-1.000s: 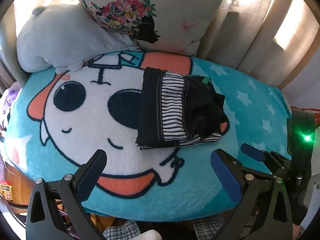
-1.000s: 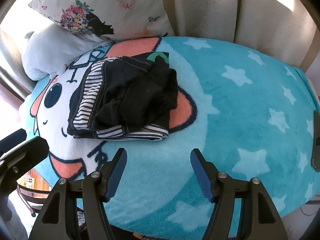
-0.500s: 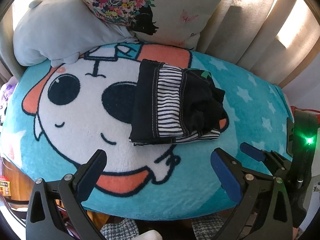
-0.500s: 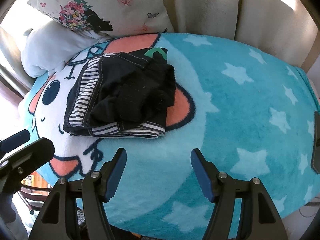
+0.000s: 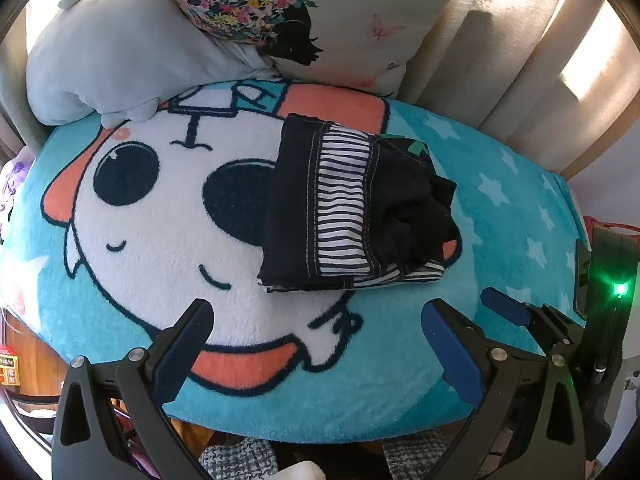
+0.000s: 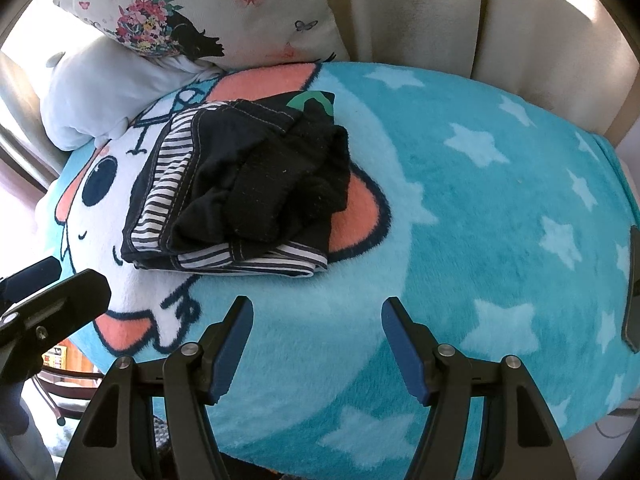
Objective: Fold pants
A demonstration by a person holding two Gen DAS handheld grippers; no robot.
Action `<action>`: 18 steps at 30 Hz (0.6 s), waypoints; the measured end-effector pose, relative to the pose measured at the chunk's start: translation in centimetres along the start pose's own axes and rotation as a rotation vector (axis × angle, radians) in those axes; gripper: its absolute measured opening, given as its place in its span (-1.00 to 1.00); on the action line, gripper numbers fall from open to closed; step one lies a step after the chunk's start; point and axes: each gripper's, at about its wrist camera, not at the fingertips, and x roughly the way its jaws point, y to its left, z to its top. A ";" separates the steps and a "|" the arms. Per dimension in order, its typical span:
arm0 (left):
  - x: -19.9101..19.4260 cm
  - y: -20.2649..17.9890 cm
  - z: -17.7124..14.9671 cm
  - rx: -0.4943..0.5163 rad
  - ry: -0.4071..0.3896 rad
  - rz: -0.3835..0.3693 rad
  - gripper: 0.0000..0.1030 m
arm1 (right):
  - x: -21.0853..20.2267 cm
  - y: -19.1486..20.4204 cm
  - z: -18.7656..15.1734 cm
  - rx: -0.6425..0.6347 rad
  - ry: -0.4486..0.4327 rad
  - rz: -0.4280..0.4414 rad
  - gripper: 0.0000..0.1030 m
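Observation:
The pants point(image 5: 356, 208) are black with a striped white band and lie in a folded bundle on a teal cartoon blanket point(image 5: 160, 216). They also show in the right wrist view point(image 6: 244, 188). My left gripper point(image 5: 316, 320) is open and empty, near the blanket's front edge, short of the bundle. My right gripper point(image 6: 316, 316) is open and empty, just in front of the bundle's near edge. The right gripper's fingers also show in the left wrist view point(image 5: 504, 304), and the left gripper's in the right wrist view point(image 6: 52, 292).
A floral white pillow point(image 5: 304, 12) and a pale grey plush cushion point(image 5: 112, 56) lie at the blanket's far side. Beige curtains point(image 6: 440, 12) hang behind. The blanket's starred right part point(image 6: 500, 208) is bare. Wooden furniture point(image 5: 24, 360) shows at lower left.
Both cameras have shifted slightly; the pants now sit a little nearer and lower in both views. The bundle itself has not changed shape. Both grippers stay open.

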 end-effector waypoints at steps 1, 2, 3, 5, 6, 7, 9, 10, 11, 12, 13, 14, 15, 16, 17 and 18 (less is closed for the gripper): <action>0.0 0.1 0.0 -0.001 0.000 0.001 1.00 | 0.0 0.0 0.0 -0.001 0.000 0.000 0.39; 0.0 0.2 0.0 0.002 0.001 0.001 1.00 | 0.0 0.1 0.0 -0.004 0.000 0.000 0.39; 0.1 0.3 0.0 0.000 0.003 0.001 1.00 | 0.1 0.1 0.1 -0.006 0.000 -0.001 0.39; 0.2 0.5 0.1 -0.003 0.006 -0.002 1.00 | 0.2 0.2 0.1 -0.007 0.001 -0.001 0.39; 0.2 0.6 0.1 -0.003 0.005 -0.001 1.00 | 0.2 0.2 0.0 -0.007 0.002 -0.001 0.39; 0.2 0.7 0.1 -0.004 0.005 0.000 1.00 | 0.2 0.3 0.0 -0.008 0.003 0.000 0.39; 0.2 0.9 0.1 -0.007 0.004 0.000 1.00 | 0.3 0.3 0.0 -0.010 0.004 0.000 0.39; 0.2 0.9 0.0 -0.009 0.005 0.000 1.00 | 0.3 0.4 0.0 -0.012 0.004 0.000 0.39; 0.2 1.0 0.0 -0.011 0.005 0.000 1.00 | 0.3 0.5 0.0 -0.017 0.005 0.000 0.39; 0.2 1.0 -0.1 -0.013 0.006 0.000 1.00 | 0.3 0.6 0.0 -0.020 0.006 -0.001 0.39; 0.2 1.0 -0.1 -0.015 0.006 0.001 1.00 | 0.4 0.8 0.0 -0.025 0.007 -0.001 0.39; 0.2 1.1 -0.2 -0.016 0.006 0.001 1.00 | 0.4 0.9 -0.1 -0.027 0.008 -0.001 0.39; 0.2 1.1 -0.2 -0.016 0.005 0.000 1.00 | 0.5 1.0 -0.1 -0.030 0.010 -0.001 0.39; 0.2 1.1 -0.2 -0.017 0.004 0.002 1.00 | 0.5 1.1 -0.1 -0.033 0.011 -0.001 0.39; 0.1 1.1 -0.2 -0.018 0.001 0.003 1.00 | 0.5 1.2 -0.1 -0.035 0.011 -0.002 0.39; 0.1 1.2 -0.3 -0.017 -0.002 0.006 1.00 | 0.5 1.2 -0.1 -0.035 0.011 -0.003 0.39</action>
